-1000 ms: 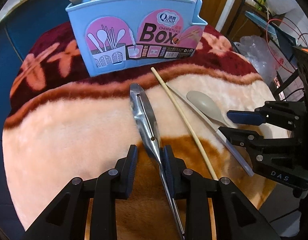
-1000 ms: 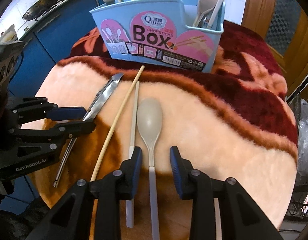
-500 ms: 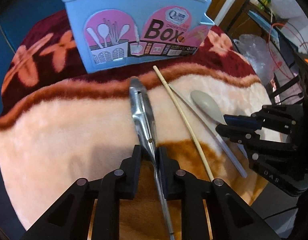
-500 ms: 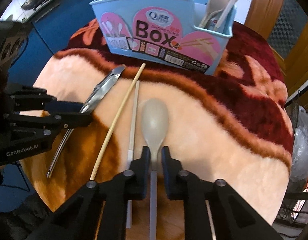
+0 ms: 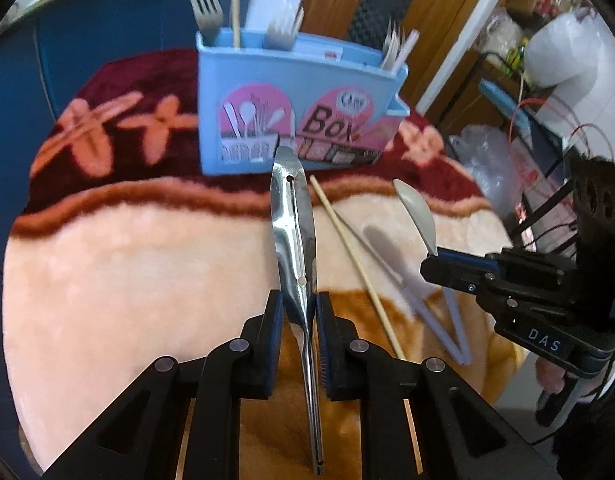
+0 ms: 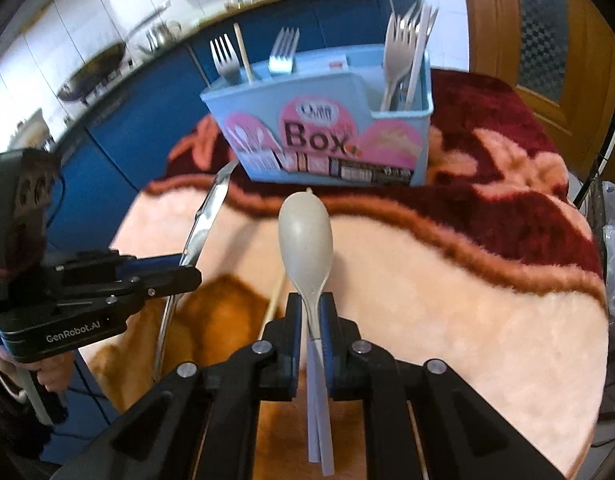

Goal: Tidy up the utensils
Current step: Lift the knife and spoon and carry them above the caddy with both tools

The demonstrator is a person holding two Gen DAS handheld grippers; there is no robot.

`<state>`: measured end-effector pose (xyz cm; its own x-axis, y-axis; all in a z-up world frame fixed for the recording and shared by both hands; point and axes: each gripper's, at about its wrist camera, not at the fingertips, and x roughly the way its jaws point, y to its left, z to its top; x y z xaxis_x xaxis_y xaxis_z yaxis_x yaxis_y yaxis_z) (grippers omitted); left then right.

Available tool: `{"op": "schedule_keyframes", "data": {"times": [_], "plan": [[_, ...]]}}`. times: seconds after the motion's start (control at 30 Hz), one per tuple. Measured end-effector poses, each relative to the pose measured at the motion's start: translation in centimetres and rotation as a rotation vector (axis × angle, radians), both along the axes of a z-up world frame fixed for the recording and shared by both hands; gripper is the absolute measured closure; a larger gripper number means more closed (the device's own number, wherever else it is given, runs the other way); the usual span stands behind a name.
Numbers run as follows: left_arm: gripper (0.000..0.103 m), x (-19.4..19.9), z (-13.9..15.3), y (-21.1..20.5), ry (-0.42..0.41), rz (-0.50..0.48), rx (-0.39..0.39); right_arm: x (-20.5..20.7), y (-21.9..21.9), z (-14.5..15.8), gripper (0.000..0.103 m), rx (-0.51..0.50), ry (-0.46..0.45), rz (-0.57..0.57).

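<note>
Showing: one box [image 6: 319, 120], one tongs [image 5: 293, 236], one spoon [image 6: 305, 240], two loose chopsticks [image 5: 355, 256], about five forks [image 6: 223, 56].

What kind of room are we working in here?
Most likely a home kitchen. A wok and a pot sit on a counter over blue cabinets, against white tiled wall. The work surface is a table under a plush blanket, with a blue utensil box on it.

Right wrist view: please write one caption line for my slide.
Right tool grips a beige plastic spoon by its neck, raised above the plush blanket, facing the blue utensil box.
</note>
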<state>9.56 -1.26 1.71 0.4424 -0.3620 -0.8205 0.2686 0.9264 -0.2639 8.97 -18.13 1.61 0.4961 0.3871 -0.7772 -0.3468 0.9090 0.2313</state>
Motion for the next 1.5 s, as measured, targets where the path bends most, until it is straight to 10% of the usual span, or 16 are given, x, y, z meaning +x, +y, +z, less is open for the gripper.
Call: {"op": "schedule_keyframes", "data": {"times": [0.87, 1.5], "plan": [[0.087, 1.6, 6.9, 1.1, -0.429, 0.182, -0.038, 1.7, -1.8, 5.2, 0.093, 0.186, -0.407, -0.162], [0.087, 5.1, 14.2, 1.1, -0.644, 0.227, -0.060, 4.2, -4.2, 7.4, 0.093, 0.191, -0.485, -0.214]]}}
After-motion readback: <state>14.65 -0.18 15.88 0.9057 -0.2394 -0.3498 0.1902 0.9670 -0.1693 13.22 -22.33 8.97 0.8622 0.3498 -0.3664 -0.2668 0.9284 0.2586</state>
